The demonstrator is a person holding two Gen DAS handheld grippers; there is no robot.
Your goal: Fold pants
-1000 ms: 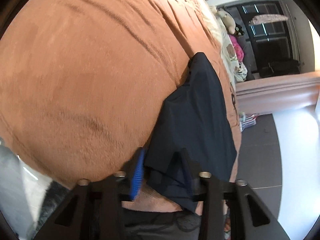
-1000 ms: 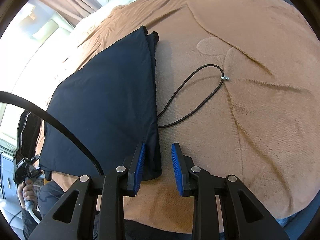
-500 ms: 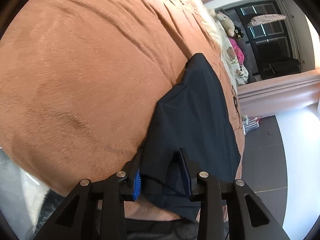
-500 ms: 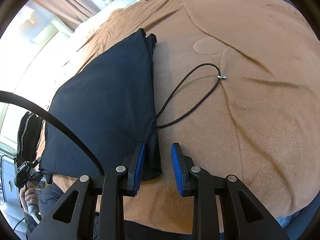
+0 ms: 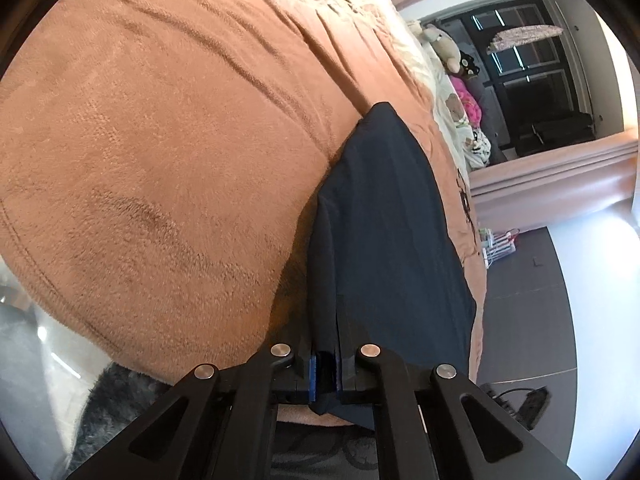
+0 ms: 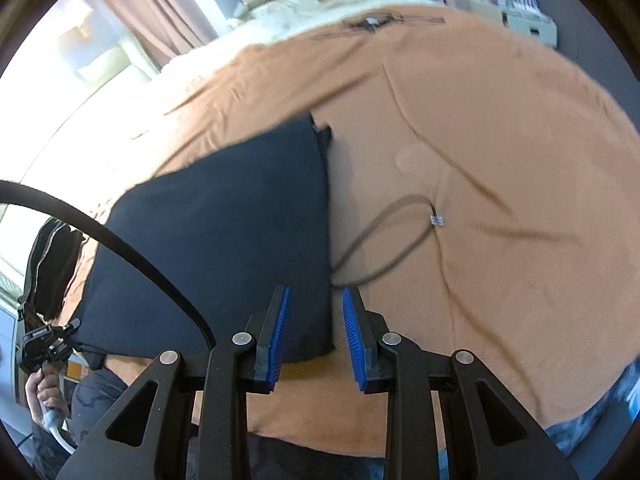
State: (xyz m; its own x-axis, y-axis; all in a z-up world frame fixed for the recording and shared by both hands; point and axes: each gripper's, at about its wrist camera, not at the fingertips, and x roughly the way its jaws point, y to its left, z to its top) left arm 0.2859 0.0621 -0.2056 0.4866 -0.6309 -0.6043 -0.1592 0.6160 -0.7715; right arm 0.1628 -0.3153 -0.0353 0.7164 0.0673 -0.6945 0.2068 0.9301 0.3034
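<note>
Dark navy pants (image 5: 384, 232) lie folded flat on an orange-brown blanket (image 5: 168, 128). My left gripper (image 5: 326, 372) is shut on the near corner of the pants, with cloth pinched between the blue pads. In the right wrist view the pants (image 6: 224, 232) spread to the left. My right gripper (image 6: 316, 332) is open, its jaws on either side of the pants' near right corner, and the cloth lies loose between them. A dark drawstring loop (image 6: 384, 240) trails from the pants' right edge onto the blanket (image 6: 500, 160).
The bed edge is close below both grippers. Pillows and soft toys (image 5: 448, 48) lie at the head of the bed. Dark windows (image 5: 532, 80) and a grey floor (image 5: 528, 312) are to the right. My other hand-held gripper (image 6: 44, 344) shows at the left.
My left gripper has shut on the pants' corner. My right gripper has moved forward around the other near corner, its jaws still apart.
</note>
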